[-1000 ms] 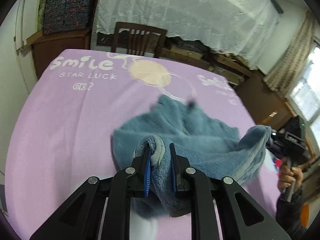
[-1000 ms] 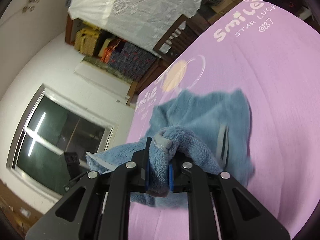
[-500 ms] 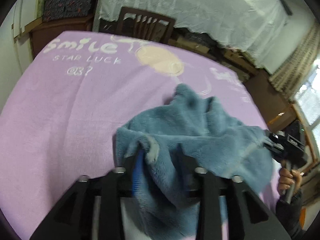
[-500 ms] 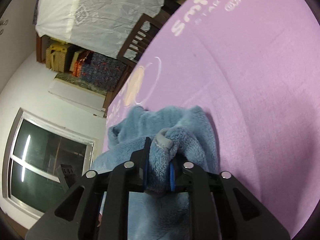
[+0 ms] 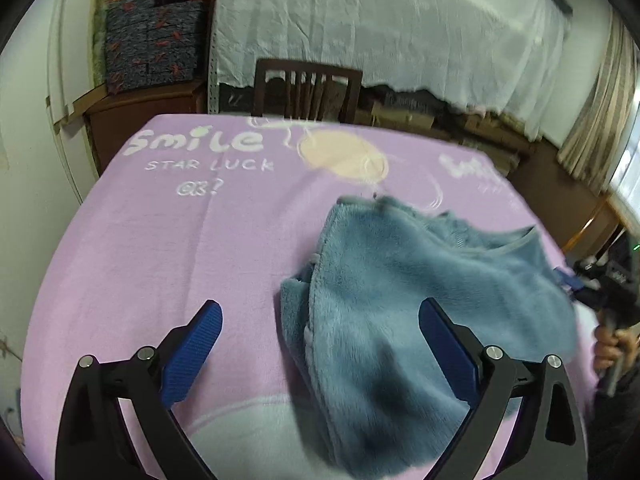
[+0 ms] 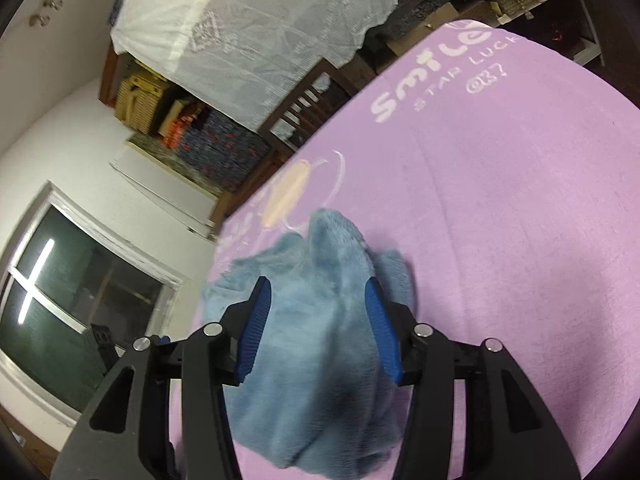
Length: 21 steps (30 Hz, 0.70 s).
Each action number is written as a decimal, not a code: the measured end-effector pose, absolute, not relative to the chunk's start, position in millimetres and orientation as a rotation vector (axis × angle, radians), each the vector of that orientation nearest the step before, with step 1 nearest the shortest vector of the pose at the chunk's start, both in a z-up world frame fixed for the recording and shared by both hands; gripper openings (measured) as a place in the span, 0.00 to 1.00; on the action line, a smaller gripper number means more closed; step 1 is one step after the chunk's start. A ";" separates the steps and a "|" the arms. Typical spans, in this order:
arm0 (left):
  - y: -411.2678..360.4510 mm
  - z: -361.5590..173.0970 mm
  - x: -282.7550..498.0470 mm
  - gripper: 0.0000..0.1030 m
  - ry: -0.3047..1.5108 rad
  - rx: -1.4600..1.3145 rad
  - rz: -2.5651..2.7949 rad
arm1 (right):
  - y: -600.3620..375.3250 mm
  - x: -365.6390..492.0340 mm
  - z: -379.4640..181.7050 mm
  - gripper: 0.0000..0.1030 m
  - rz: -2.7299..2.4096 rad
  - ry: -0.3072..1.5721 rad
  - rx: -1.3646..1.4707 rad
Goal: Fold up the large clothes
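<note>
A fluffy blue garment [image 5: 408,304] lies bunched on the purple blanket [image 5: 180,240] that covers the table. My left gripper [image 5: 320,320] is wide open above the garment's left edge, with nothing between its blue pads [image 5: 192,348]. My right gripper [image 6: 318,304] is open too, its pads apart on either side of the loose garment [image 6: 320,352], which lies under it. The right gripper with the person's hand also shows at the right edge of the left wrist view [image 5: 604,292].
A dark wooden chair [image 5: 308,88] stands at the table's far edge. Behind it are shelves under a white lace cover [image 5: 380,20] and stacked patterned boxes [image 5: 152,36]. A dark window [image 6: 68,304] is at the left of the right wrist view.
Both grippers have opened and let go of the blue garment, which has dropped onto the blanket in a folded heap. Before, each was shut on a corner of it.
</note>
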<state>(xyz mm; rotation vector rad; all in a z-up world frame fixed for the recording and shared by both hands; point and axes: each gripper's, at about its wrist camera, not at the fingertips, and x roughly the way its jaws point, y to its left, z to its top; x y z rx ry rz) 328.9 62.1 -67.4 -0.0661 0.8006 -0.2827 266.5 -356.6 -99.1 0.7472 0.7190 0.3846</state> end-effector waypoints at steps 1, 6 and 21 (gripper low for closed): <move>57.7 -73.4 337.7 0.96 0.818 -0.054 -0.280 | -354.6 268.3 -100.0 0.48 0.378 0.724 0.733; 48.7 -82.0 373.8 0.96 0.873 -0.079 -0.288 | -347.1 282.6 -102.6 0.48 0.343 0.739 0.689; 55.1 -73.2 387.3 0.19 0.800 -0.161 -0.205 | -324.0 314.5 -73.0 0.11 0.323 0.634 0.587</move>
